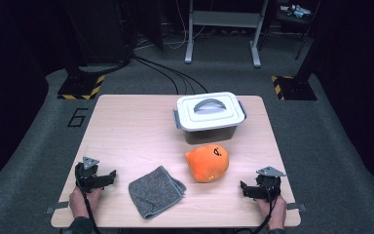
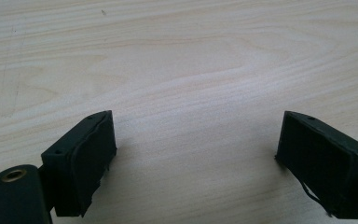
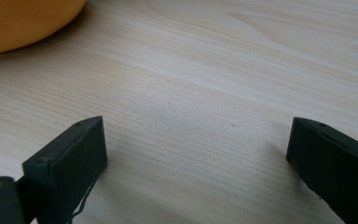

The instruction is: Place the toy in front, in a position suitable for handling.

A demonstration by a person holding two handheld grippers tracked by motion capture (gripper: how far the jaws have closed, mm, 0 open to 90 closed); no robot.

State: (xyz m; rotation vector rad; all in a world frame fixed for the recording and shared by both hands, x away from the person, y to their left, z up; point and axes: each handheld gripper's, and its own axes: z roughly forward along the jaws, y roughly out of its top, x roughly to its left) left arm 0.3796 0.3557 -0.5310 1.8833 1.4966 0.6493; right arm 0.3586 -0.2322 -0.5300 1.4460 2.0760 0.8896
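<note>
- Left tool at 8 o'clock and right tool at 4 o'clock: both released, resting on worktop.
- Grey cloth at 6, orange plush just right, lidded box at 12.
- Probably pre-reach; next: approach, then grip.

From above we look forward and down over the whole desk. Each gripper view sits low and close to the wood; the right one shares the orange plush toy with ours.

Left tongs agape over bare table.
</note>
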